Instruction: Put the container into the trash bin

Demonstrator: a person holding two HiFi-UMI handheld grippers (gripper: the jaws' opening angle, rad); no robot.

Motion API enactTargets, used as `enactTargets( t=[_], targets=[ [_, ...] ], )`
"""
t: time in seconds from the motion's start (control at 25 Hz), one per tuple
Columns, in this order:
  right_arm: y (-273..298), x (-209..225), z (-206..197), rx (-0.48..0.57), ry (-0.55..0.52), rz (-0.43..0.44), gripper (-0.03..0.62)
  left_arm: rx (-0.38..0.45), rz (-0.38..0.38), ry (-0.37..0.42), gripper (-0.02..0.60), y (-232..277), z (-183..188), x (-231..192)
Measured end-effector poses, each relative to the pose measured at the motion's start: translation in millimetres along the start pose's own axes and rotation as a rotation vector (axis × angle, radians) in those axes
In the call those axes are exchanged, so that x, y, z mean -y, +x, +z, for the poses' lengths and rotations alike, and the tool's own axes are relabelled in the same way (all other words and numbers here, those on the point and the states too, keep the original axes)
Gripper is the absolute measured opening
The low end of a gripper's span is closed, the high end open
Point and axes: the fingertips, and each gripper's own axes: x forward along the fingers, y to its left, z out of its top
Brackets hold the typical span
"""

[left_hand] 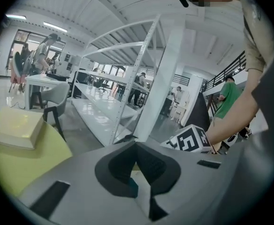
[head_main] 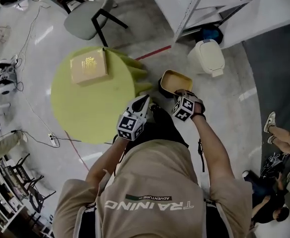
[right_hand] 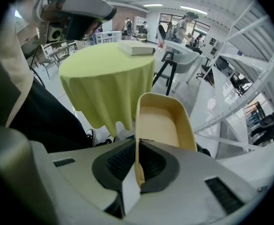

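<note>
The container (head_main: pixel 175 80) is a tan, shallow tray with a dark underside. My right gripper (head_main: pixel 179 93) is shut on its near rim and holds it over the floor just right of the table. In the right gripper view the container (right_hand: pixel 163 120) stands on edge, its wall pinched between the jaws of the right gripper (right_hand: pixel 138 146). The cream trash bin (head_main: pixel 206 57), lid shut, stands on the floor beyond the container. My left gripper (head_main: pixel 144 101) hovers at the table's right edge, left of the container. In its own view the left gripper (left_hand: pixel 136 148) is shut and holds nothing.
The round table with a yellow-green cloth (head_main: pixel 93 108) bears a flat tan box (head_main: pixel 89 67). A grey chair (head_main: pixel 88 16) stands behind it. White shelving racks (head_main: pixel 194 4) rise past the bin. People (head_main: pixel 284 133) are at the right. A power strip and cable (head_main: pixel 52 139) lie left.
</note>
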Motion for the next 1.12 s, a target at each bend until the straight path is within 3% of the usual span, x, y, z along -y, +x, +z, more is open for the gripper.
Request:
enactTargets(
  t=[0.44,0.76,1.12],
  targets=[
    [81,-7,-58,-0.074,0.058,0.098,0.021,-0.140,0.012,-0.027,0.002,80,-66,-9],
    [176,-21,-88,-0.111,0.038,0.178,0.023,-0.203,0.079,-0.100,0.002,134,-135,-38],
    [274,-34,-124,-0.126,-0.033,0.220,0.023,-0.266,0.062,-0.108,0.002,189,-214,-55]
  ],
)
